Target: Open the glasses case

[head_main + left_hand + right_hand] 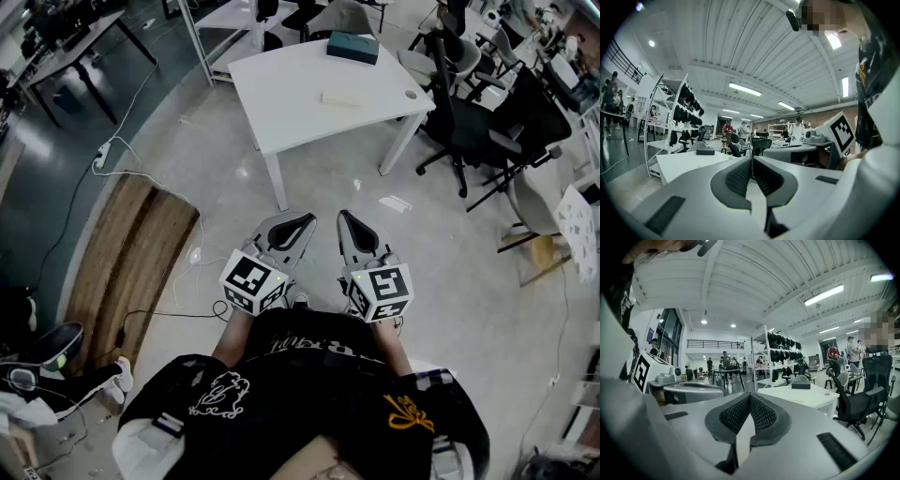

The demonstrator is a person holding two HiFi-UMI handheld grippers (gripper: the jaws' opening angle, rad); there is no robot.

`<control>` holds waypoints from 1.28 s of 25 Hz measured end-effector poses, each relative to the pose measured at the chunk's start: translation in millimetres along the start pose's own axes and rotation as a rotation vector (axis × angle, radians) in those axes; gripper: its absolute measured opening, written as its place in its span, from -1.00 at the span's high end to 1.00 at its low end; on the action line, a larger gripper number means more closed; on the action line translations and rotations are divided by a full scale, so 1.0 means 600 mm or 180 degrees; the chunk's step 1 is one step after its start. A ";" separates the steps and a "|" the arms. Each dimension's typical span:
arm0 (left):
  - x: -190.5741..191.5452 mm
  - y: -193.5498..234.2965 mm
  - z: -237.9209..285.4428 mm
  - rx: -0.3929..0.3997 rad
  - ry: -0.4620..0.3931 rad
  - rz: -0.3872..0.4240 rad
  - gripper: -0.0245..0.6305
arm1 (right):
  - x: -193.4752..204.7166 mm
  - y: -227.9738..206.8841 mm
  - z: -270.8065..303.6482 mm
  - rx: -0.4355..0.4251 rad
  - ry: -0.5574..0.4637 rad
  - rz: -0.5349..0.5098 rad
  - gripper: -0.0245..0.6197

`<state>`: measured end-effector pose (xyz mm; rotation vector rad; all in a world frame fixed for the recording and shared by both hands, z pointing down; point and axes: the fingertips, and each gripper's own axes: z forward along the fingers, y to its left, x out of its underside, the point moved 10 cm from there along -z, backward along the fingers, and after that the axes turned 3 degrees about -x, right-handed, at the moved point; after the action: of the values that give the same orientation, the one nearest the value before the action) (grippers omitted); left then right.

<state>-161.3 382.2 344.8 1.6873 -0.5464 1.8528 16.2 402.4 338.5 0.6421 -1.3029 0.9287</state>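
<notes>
Holding both tools close in front of my body, I have nothing in either of them. The left gripper (298, 225) has its jaws pressed together with nothing between the pads, and the right gripper (350, 225) is clenched and empty in the same way. They sit side by side, near each other, almost level, with their tips leaning a little toward one another above the floor (309, 187).

The glasses case (352, 47) is well apart from both, straight ahead of me. It is a dark box lying on the far part of the white table (291, 94), close to the back edge. Its lid looks closed, as far as I can judge.

In the head view its long side runs from left to right, only slightly turned, so it lies across my direction of reach. It is almost in line with the right gripper, so I judge that this one is a little nearer. A pale flat strip (342, 98) lies on the table between me and the case. Black office chairs (478, 131) stand at the right of the table.
</notes>
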 end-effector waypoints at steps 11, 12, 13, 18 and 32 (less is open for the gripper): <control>0.004 0.017 -0.001 0.0039 0.0012 -0.0005 0.85 | 0.005 -0.002 0.014 0.0061 0.0010 0.0095 0.89; 0.005 0.019 -0.001 0.0044 0.0013 -0.0008 0.85 | 0.007 -0.002 0.016 0.0076 0.0019 0.0096 0.89; 0.006 0.022 -0.001 0.0049 0.0015 -0.0010 0.85 | 0.008 -0.003 0.018 0.0093 0.0034 0.0084 0.89; 0.017 0.039 -0.006 0.0084 0.0048 -0.0036 0.85 | 0.017 -0.002 0.027 0.0183 0.0115 0.0069 0.89; 0.022 0.105 0.089 0.0155 0.0174 -0.0169 0.85 | 0.019 -0.082 0.100 0.0221 0.0305 0.0244 0.89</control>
<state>-162.5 302.2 369.1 1.6611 -0.4333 1.8823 27.4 329.6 365.4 0.5973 -1.2212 1.0587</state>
